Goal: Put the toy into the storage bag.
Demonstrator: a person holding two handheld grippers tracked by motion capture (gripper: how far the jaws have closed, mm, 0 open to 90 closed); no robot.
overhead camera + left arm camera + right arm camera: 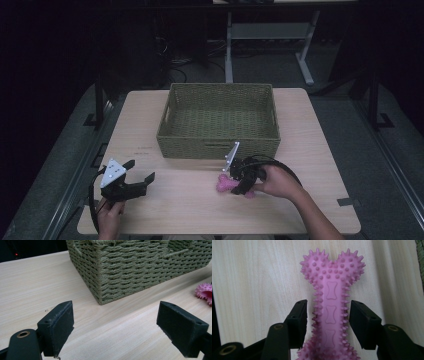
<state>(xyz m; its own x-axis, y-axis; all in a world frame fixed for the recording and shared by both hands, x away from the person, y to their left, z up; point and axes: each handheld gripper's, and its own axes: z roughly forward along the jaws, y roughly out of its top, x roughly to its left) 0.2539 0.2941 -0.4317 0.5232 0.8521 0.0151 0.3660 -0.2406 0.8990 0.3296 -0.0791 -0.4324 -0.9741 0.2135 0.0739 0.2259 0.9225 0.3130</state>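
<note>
Beside basket point(218, 141), pink bone toy point(331, 302) near end cropped, right gripper point(328, 320) astride

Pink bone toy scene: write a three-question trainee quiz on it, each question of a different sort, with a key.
1. True or false: the pink bone toy lies inside the woven basket.
2. Multiple choice: the right gripper has its jaws
A. straddling the toy's shaft, a slight gap on each side
B. spread over bare table
C. hooked on the basket's rim
3. Fill in: the left gripper is held ____, with nothing but the table between its jaws.

Key: 1 false, the toy lies on the table in front of the basket; 2 A; 3 open.
</note>
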